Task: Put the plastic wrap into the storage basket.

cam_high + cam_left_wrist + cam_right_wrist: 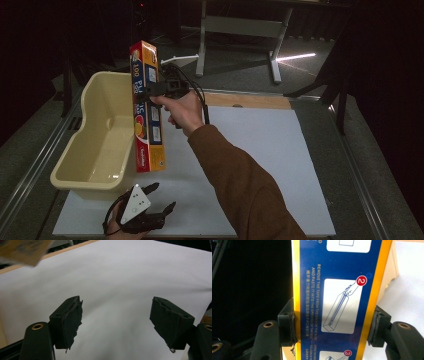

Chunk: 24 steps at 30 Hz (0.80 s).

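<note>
Currently the right gripper (161, 89) pinches the box (146, 107) aloft beside the tub (80, 165), not yet placed; left gripper (159, 197) idles spread.

You hold a glossy printed cardboard box (147, 107) at upper left; beside it sits a smooth, shiny cream plastic tub (95, 145). The white table sheet (280, 165) looks matt; your jaw pads look rough, frayed.
</note>
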{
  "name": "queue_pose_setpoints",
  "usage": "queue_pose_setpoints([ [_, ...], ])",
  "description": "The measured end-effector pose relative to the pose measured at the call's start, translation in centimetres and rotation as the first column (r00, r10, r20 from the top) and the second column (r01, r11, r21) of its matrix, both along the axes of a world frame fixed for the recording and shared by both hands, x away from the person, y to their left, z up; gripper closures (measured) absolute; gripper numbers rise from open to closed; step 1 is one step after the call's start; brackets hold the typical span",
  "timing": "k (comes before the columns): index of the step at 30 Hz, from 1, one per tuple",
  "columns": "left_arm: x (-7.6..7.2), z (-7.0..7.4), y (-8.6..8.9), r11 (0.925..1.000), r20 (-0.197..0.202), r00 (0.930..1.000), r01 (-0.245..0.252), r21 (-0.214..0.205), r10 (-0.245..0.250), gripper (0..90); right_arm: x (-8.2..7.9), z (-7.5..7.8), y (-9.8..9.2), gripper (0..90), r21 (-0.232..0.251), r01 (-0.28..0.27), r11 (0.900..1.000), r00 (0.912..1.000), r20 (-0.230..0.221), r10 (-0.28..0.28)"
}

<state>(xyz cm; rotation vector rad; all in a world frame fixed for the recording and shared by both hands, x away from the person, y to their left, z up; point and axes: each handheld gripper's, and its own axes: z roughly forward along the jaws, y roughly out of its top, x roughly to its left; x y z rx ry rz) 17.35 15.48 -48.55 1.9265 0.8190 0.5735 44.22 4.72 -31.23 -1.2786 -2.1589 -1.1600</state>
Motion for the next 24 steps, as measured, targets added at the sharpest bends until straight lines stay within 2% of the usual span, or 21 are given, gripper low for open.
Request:
queue_pose_setpoints([
  [4, 0.0, 0.0, -0.1, 1.0000, 0.005, 1.0000, 0.002, 0.005, -0.002, 25.4, 0.0, -0.6, 0.7, 38.8, 0.011, 0.007, 0.9999, 0.9996, -0.028, -0.006],
  [13, -0.1, 0.0, -0.2, 1.0000, 0.011, 0.9999, 0.003, -0.002, -0.003, 25.4, 0.0, -1.0, 2.4, 38.8, 0.030, 0.008, 0.9995, 0.9982, -0.060, -0.006],
  [19, -0.1, 0.0, -0.2, 1.0000, 0.013, 0.9999, 0.007, -0.002, -0.007, 25.5, -0.4, -1.4, 3.9, 38.8, 0.086, 0.014, 0.9962, 0.9943, -0.107, -0.005],
  [24, -0.3, 0.0, -0.2, 0.9999, 0.015, 0.9999, 0.009, -0.009, -0.008, 25.5, -0.6, -1.7, 4.7, 38.8, 0.102, 0.018, 0.9946, 0.9919, -0.127, -0.004],
])
